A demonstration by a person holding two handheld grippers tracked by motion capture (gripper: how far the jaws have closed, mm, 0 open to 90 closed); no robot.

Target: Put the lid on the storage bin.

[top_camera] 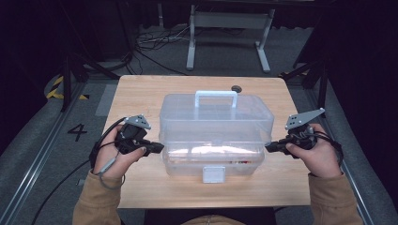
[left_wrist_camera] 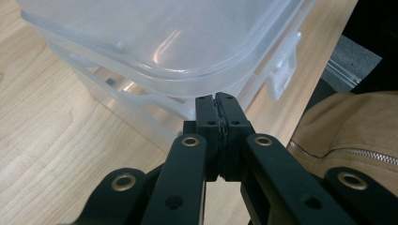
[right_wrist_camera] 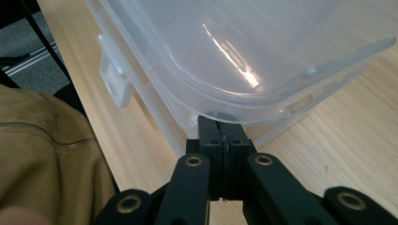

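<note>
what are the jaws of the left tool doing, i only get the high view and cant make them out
Observer: In the left gripper view, the left tool is shut, its jaws pressed together with nothing between them.
Operator: is it touching anything
Observer: Its tip sits just under the overhanging rim of the clear box, near a front corner. I cannot tell whether it actually touches.
Operator: same story on the other side
Observer: The right tool is also shut on nothing, with its tip tucked below the box's rim near the other front corner.
</note>
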